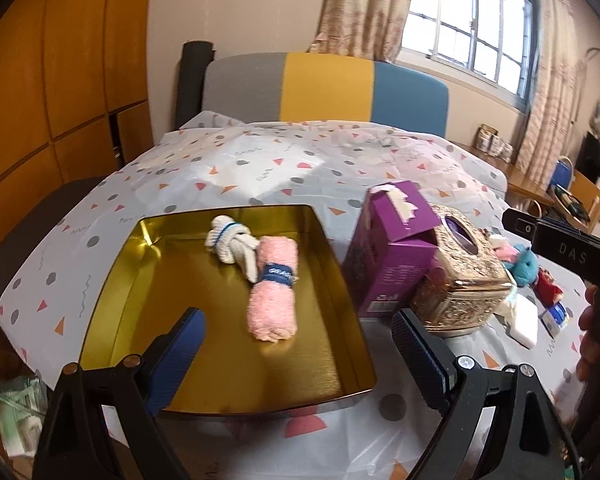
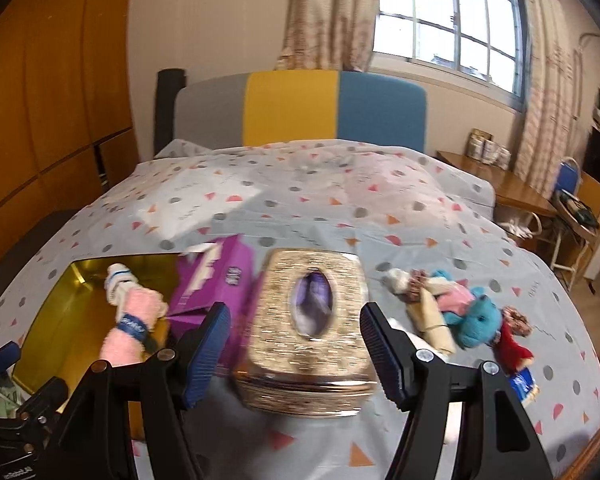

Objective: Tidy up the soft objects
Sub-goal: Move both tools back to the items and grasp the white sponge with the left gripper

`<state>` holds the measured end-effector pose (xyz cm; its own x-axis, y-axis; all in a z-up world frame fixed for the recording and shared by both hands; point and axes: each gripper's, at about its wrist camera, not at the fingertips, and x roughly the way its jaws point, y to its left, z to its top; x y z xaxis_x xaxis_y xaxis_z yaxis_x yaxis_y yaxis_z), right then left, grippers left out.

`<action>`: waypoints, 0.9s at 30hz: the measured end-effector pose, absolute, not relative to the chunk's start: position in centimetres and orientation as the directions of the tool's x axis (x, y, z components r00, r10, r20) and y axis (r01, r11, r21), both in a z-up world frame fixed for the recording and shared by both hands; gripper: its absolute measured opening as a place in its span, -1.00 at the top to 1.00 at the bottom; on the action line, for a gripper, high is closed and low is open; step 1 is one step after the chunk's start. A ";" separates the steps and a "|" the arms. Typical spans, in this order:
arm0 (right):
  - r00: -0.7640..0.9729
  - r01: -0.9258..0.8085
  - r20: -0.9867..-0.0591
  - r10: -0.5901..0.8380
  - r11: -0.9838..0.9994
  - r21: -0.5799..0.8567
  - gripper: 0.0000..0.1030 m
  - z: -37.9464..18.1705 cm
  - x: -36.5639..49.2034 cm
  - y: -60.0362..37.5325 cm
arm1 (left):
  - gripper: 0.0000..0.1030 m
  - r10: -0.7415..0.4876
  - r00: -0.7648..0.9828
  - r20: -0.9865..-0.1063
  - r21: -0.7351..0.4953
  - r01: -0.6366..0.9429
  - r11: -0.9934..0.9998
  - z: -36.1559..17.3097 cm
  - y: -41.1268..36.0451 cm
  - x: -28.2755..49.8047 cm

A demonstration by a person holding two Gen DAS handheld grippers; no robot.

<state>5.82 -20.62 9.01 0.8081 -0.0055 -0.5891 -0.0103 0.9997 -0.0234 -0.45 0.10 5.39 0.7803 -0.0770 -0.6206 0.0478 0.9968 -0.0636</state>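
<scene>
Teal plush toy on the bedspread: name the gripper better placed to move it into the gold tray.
Right. The teal plush toy lies just beside the open right gripper, while the left gripper, also open, hovers over the gold metal tray, farther away.

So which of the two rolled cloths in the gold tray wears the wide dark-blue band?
The pink fluffy rolled towel; the white knotted cloth beside it has only a thin blue tie.

Home bedroom: bed (image 1: 300, 160) with patterned sheet and grey-yellow-blue headboard (image 1: 324, 88), wooden wardrobe (image 1: 60, 60) on the left, curtained window (image 1: 468, 20), wooden desk (image 2: 500, 184) and chair (image 2: 568, 216) by the wall.
</scene>
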 end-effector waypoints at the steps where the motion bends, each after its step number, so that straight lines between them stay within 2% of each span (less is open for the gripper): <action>1: 0.808 0.006 -0.589 -0.018 1.000 -0.022 -0.32 9.0 5.7 -21.4 | -0.84 -0.082 0.780 -0.620 -0.060 0.058 0.997 5.4 -0.3 -0.5; 12: 0.782 0.231 -0.588 -0.205 0.972 -0.031 -0.32 8.5 4.7 -31.0 | -0.84 -0.205 0.765 -0.611 -0.022 0.242 0.970 6.3 -6.4 0.0; 18: 0.734 0.402 -0.596 -0.324 0.915 -0.002 -0.32 8.0 3.2 -37.2 | -0.84 -0.288 0.743 -0.605 -0.010 0.354 0.935 6.5 -10.4 0.0; 27: 0.646 0.548 -0.616 -0.450 0.835 -0.035 -0.33 5.9 1.8 -42.0 | -0.83 -0.376 0.692 -0.616 -0.006 0.474 0.881 6.1 -15.5 0.2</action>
